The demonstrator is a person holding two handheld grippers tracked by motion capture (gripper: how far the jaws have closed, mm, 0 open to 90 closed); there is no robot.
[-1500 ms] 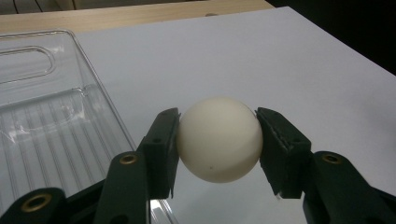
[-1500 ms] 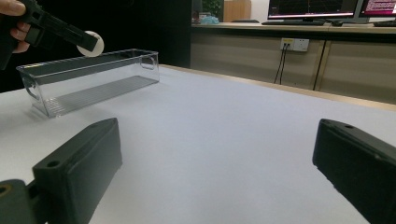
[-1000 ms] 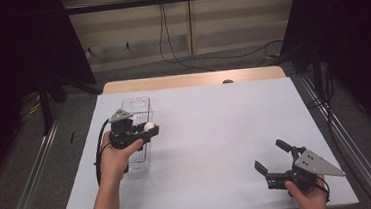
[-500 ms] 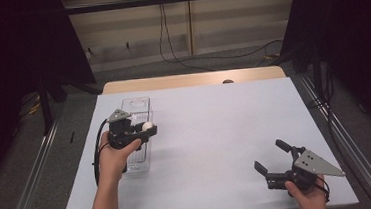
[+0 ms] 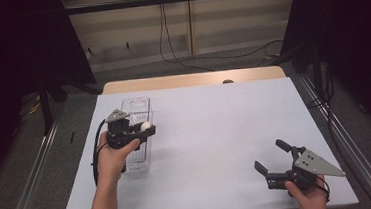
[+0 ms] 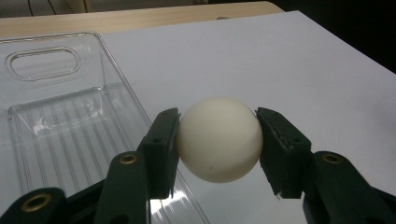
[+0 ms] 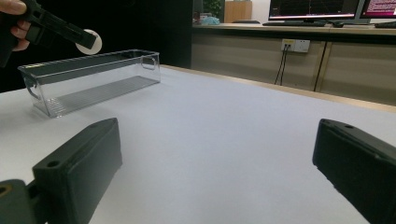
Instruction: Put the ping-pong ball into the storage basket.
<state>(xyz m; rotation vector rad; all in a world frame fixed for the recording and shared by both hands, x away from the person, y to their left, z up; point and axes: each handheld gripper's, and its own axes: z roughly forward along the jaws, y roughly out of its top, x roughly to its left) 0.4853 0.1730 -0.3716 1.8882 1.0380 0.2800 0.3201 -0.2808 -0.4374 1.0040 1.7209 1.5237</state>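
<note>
The left gripper (image 5: 145, 129) has its jaws closed on a white ball (image 6: 219, 139), pinched at its two sides. In the high view the ball (image 5: 146, 125) hangs above the right long wall of the clear tray (image 5: 139, 164), not over the tray's middle; in the right gripper view it (image 7: 88, 41) sits well above the tray's rim (image 7: 88, 58). The tray lies on the white counter (image 5: 216, 132), its handle cutout (image 6: 44, 63) at the end farthest from the person, and its ribbed floor looks bare.

The work in hand looks like placing the ball into the tray. The likely trouble is the release point. Let go from here, the ball could strike the tray's right wall and bounce out onto the counter, then roll away from the tray, since nothing on the flat sheet would stop it. Even dropped inside, a light ball falling from this height may hop off the hard ribbed floor and clear the low wall. The grip is also only two small contact patches on a smooth sphere, so a tilt or slight loosening could squirt it out early.

The right gripper (image 5: 273, 165) rests on the counter far to the right of the tray, jaws open and holding nothing; it is too far off to catch a stray ball.
</note>
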